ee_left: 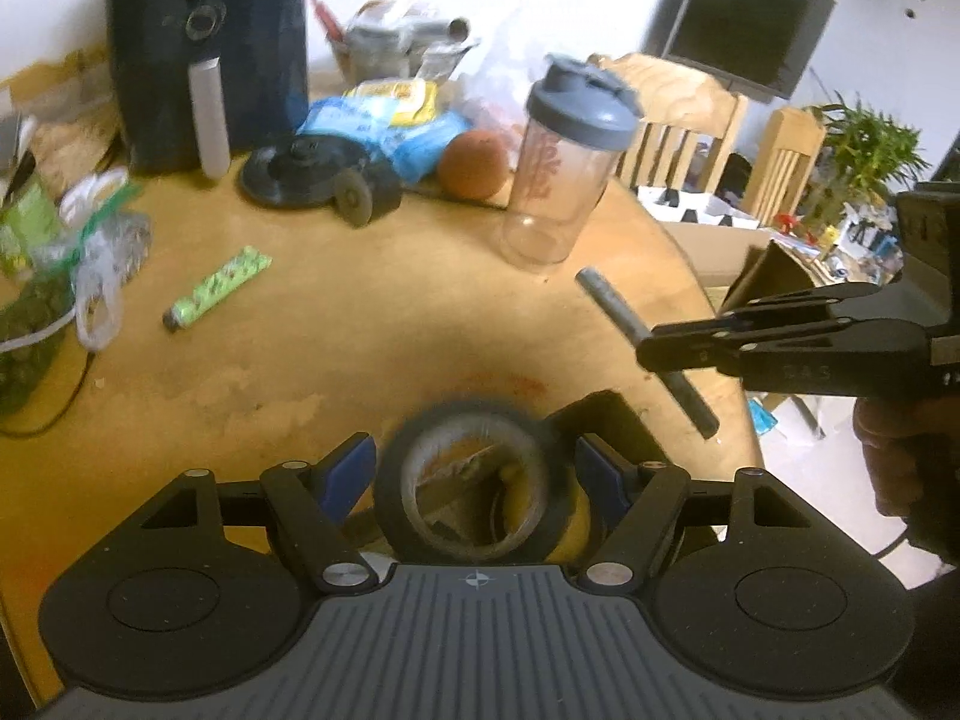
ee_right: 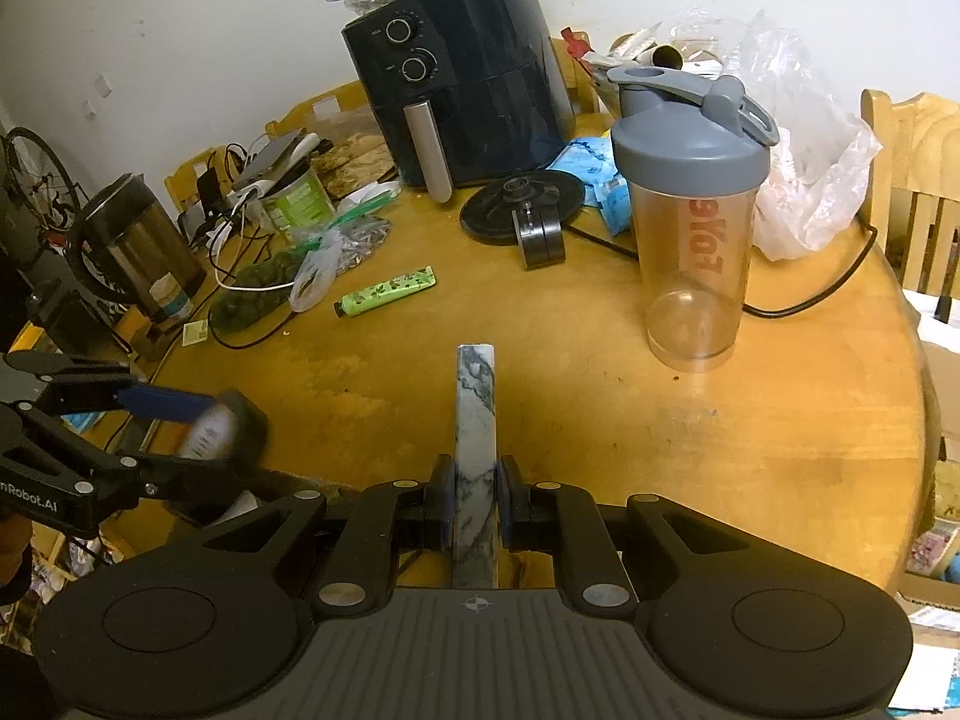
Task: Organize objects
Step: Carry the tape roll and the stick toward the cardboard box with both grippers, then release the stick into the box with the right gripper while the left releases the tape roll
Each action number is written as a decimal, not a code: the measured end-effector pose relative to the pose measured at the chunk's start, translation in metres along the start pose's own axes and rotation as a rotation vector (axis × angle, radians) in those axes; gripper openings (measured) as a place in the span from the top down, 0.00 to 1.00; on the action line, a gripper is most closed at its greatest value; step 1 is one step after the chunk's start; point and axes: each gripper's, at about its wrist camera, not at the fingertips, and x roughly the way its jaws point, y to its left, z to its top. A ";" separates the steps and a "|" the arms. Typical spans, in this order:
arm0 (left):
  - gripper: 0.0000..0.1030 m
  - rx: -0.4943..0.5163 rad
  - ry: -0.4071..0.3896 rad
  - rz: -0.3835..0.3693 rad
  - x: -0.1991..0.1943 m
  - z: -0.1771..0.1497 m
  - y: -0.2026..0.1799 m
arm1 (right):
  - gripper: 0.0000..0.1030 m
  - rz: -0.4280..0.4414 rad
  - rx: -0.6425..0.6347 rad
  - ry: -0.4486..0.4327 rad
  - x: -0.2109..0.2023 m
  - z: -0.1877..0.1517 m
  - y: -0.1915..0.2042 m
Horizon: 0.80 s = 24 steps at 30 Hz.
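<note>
My left gripper (ee_left: 474, 462) is shut on a roll of black tape (ee_left: 384, 495); its blue pads press the roll's two sides. In the right wrist view that gripper (ee_right: 222, 435) shows at the left, over the table's near edge, with the blurred roll (ee_right: 243, 420). My right gripper (ee_right: 477, 495) is shut on a grey-white marbled bar (ee_right: 476, 402) that sticks out forward over the round wooden table (ee_right: 600, 438). From the left wrist view the right gripper (ee_left: 647, 351) comes in from the right, with the bar (ee_left: 606, 300) slanting across it.
A clear shaker bottle (ee_right: 696, 228) with a grey lid stands right of centre. Behind are a black air fryer (ee_right: 462, 78), a black lid (ee_right: 522, 204), a green tube (ee_right: 384, 292), bags, cables and a kettle (ee_right: 138, 246). Wooden chairs (ee_left: 684, 114) ring the table.
</note>
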 end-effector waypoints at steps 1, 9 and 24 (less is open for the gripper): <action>0.28 0.011 -0.013 -0.002 -0.003 0.000 -0.003 | 0.84 0.002 -0.001 -0.001 -0.002 -0.002 0.000; 0.28 -0.020 -0.018 0.028 -0.007 -0.001 -0.008 | 0.84 0.021 -0.017 -0.002 -0.011 -0.008 0.005; 0.28 -0.167 0.007 0.070 -0.014 -0.023 0.004 | 0.84 0.100 0.021 0.037 -0.008 -0.025 0.015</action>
